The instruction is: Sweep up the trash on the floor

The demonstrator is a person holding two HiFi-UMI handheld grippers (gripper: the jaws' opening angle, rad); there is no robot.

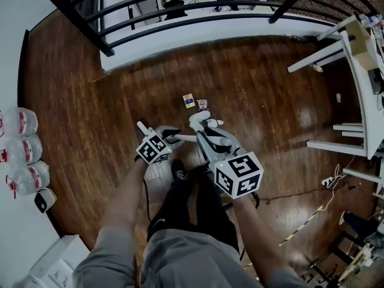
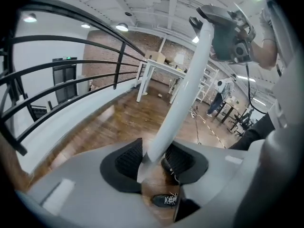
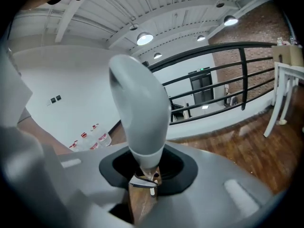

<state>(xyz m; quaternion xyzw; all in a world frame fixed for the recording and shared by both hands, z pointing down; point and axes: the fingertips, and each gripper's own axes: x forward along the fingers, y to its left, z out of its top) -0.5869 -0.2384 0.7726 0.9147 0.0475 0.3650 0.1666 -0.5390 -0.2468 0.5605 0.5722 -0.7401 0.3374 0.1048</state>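
Two small bits of trash lie on the wooden floor ahead of me: a yellow and purple packet point(image 1: 189, 100) and a smaller scrap point(image 1: 202, 104). My left gripper point(image 1: 170, 137) is shut on a white pole point(image 2: 183, 103), its black pads point(image 2: 122, 159) close against it on both sides. The pole slants up toward my right gripper point(image 2: 227, 31). My right gripper point(image 1: 204, 125) is shut on the narrow neck of a thick, curved white handle point(image 3: 141, 113). Both grippers hang just short of the trash. The tool's lower end is hidden.
Several water bottles point(image 1: 21, 149) stand by the left wall. A black railing point(image 1: 180, 5) runs along the far ledge. White table legs point(image 1: 339, 47) are at the right, with a cable and striped tape point(image 1: 300, 224) on the floor. My black shoe point(image 1: 179, 171) is below the grippers.
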